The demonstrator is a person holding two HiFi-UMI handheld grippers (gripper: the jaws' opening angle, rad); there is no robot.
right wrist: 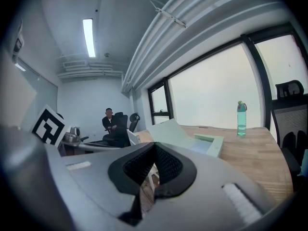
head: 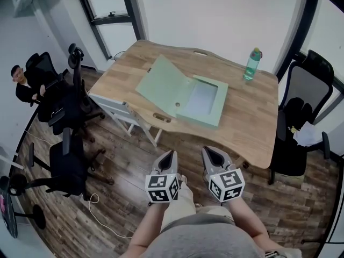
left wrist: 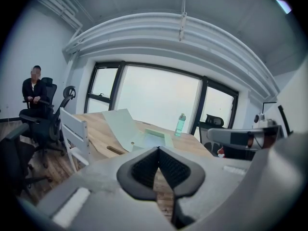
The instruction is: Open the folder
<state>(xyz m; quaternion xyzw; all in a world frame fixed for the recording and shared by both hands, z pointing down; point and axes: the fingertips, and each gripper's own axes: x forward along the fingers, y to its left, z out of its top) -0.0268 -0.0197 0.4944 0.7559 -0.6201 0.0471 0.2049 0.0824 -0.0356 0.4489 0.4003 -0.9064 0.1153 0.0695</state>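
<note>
Wooden table [head: 252, 112] ahead holds the folder [head: 183, 93], already open. Your left gripper [head: 172, 153] and right gripper [head: 208, 150] are clenched and empty, well short of it. The task looks finished, so just keep clear.

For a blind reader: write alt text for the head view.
A green folder lies open on a wooden table, a green bottle near its far right corner. In front of the table, over the wood floor, the left gripper and right gripper point at it side by side, both shut and empty.
</note>
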